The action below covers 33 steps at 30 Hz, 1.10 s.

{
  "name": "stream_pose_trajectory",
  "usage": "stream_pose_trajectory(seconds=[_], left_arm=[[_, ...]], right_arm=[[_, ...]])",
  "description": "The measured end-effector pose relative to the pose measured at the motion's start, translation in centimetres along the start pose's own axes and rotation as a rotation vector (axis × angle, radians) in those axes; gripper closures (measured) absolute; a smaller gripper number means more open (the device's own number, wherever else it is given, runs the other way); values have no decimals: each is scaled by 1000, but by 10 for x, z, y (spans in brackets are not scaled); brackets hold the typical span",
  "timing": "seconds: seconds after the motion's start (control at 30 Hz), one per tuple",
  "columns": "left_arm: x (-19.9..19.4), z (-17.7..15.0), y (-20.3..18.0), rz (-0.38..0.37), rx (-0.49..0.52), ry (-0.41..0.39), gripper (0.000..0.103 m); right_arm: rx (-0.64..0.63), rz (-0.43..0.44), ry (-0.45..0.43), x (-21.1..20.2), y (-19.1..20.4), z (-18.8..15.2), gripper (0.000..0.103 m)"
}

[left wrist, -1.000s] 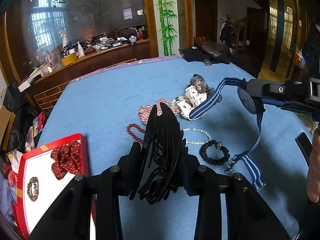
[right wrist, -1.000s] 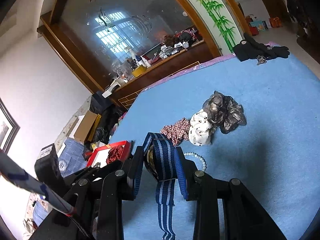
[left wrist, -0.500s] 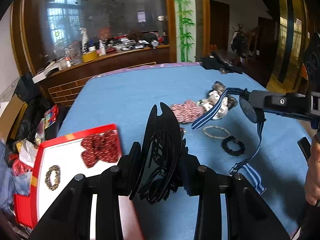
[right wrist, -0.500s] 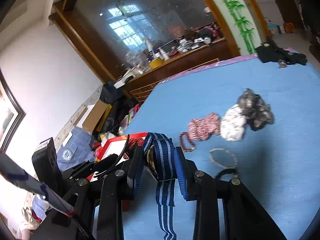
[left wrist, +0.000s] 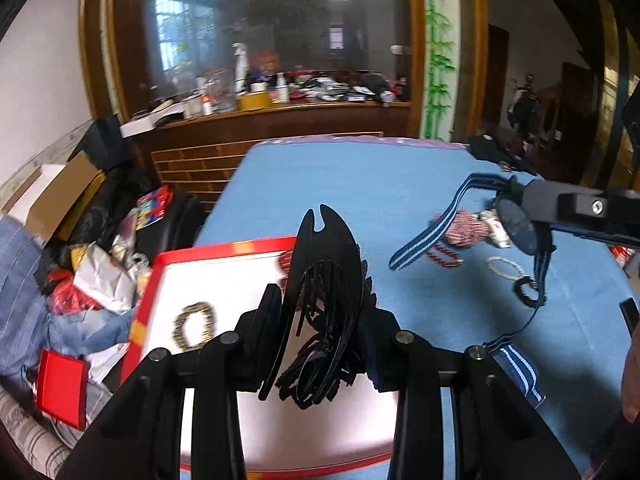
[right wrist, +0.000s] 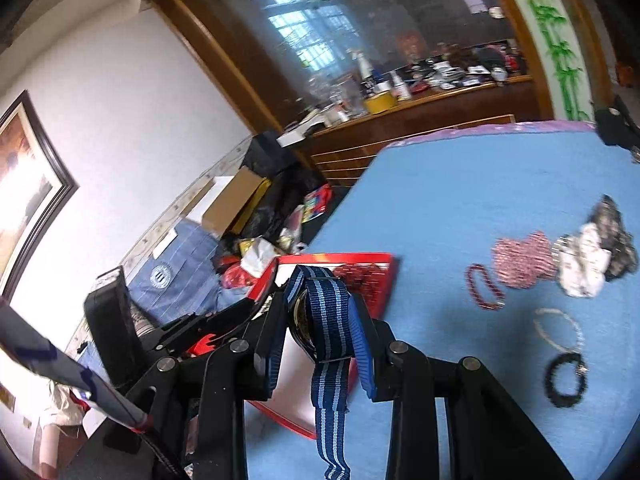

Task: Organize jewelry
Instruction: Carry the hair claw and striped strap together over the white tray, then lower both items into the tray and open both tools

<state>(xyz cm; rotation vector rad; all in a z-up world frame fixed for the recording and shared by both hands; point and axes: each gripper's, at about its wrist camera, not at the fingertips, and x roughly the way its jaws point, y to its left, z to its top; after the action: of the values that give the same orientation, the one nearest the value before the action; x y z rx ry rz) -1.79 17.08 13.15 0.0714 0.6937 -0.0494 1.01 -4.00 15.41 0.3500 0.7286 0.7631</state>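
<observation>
Left gripper [left wrist: 320, 322]: closed on a black hair claw [left wrist: 324, 300]; clip upright between the fingers, prongs hanging low, held above the near part of the tray.
Right gripper [right wrist: 320, 332]: clamped on a watch with blue striped strap [right wrist: 326, 320]; strap tail hanging down past the fingers, case pinched between the pads.
Same watch, left view: strap [left wrist: 432, 236] looped at 2 o'clock, held off the cloth.
Tray [left wrist: 224, 249]: red rim, white floor, at 9 o'clock on the table edge; gold-toned bracelet [left wrist: 194, 326] inside at left, dark red scrunchie [right wrist: 358, 274] at its far corner.
Table [left wrist: 380, 184]: blue cloth.
Loose pieces, right view, 2 to 4 o'clock: red bead bracelet [right wrist: 482, 288], pink plaid scrunchie [right wrist: 522, 258], white spotted scrunchie [right wrist: 582, 268] touching a grey scrunchie [right wrist: 616, 236], pearl bracelet [right wrist: 558, 330], black bead bracelet [right wrist: 564, 378] nearest.
Focus: motion blur over tray and loose pieces; fine detail not legible.
</observation>
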Motion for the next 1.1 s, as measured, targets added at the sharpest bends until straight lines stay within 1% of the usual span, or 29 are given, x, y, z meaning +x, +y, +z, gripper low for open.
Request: stream_pose_trajectory(seconds=[0.13,0.27,0.5,0.77,1.1], left_arm=[[1,-7,23,24,-25,13,67],[10,-15,45,44,-58,38,67],[46,-28,74,78,-104,114,67],[75,-35,86,91,-125,174,67],[87,-39,88,88,-130,204,67]], right_arm=[[-12,18,16,22,17,3,69],[-2,20,51,52,23,2,69],[19,-10,134,108,22,-9,69],[42,-78,200,154,8,-18,69],[46,-129,248,179,0,-22,69]])
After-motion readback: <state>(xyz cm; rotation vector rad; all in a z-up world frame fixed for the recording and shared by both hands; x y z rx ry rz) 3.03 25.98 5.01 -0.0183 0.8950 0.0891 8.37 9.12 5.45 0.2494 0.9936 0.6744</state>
